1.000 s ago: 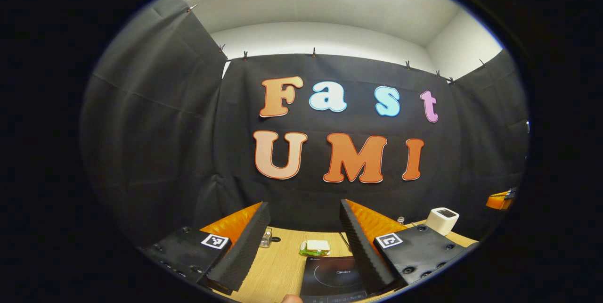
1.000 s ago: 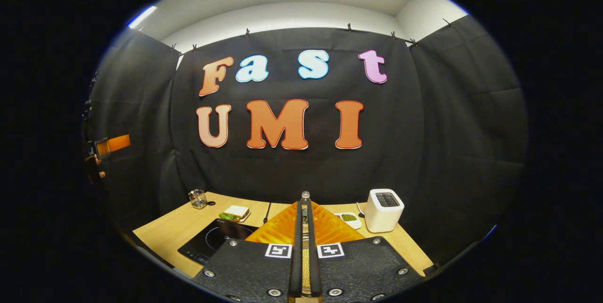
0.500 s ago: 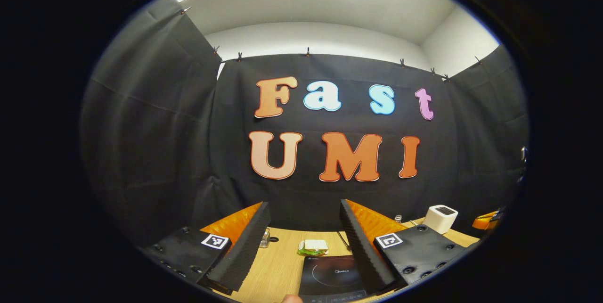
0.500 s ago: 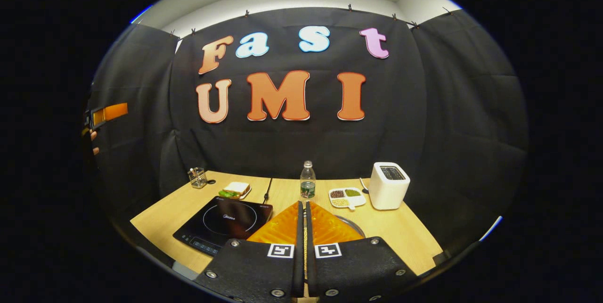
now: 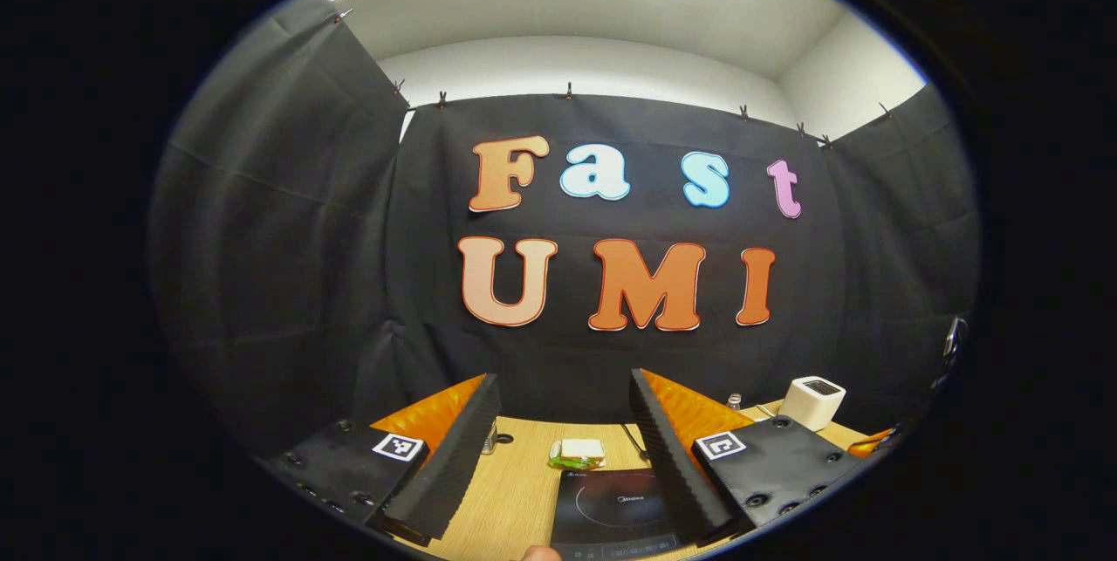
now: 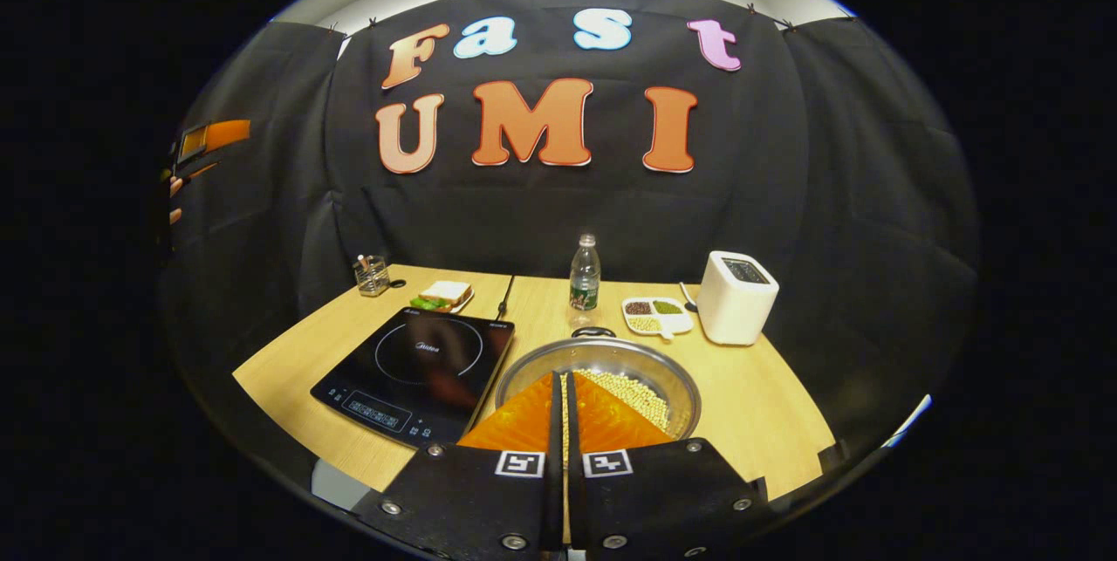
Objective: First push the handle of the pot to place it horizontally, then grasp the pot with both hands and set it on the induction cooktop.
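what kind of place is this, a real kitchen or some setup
Most likely a staged kitchen corner in a recording booth, not a home kitchen. Black cloth walls surround a wooden table holding an induction cooktop, a white toaster and a metal pot of pale beans.

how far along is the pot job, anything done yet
Nothing looks done. The pot, holding pale beans, sits on the table right of the induction cooktop, not on it. In hand: the right gripper, fingers together, hangs over the pot's near rim, gripping nothing. The left gripper is open above the cooktop. Left: pushing the handle, the two-handed grasp, the transfer.
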A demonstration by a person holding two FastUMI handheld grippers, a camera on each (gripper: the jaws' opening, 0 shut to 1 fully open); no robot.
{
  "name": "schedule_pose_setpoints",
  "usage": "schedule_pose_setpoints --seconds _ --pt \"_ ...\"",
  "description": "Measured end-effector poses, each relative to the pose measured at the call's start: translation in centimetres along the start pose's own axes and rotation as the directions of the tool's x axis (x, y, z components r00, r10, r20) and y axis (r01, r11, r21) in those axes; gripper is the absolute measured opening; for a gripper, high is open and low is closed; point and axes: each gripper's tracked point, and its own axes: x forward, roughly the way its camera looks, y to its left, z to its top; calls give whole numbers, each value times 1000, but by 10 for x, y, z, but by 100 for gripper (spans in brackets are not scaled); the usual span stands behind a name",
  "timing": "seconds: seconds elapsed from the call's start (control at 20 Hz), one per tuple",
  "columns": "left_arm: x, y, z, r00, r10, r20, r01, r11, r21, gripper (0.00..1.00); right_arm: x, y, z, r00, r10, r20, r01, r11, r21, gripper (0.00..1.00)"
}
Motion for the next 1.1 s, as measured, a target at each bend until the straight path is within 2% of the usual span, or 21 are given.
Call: schedule_pose_setpoints --seconds 0.4,0.7,1.1 --pt "1 -1 -6 1000 -5 -17 5 1000 2 98 15 6 -58 991 20 -129 -15 999 37 2" --pt "1 -3 -12 999 -16 -37 16 1000 6 97 23 10 -110 967 35 -252 -22 998 52 2" --pt "4 3 -20 999 1 -49 -1 1000 14 97 32 9 -154 935 45 -352 -19 997 79 2"
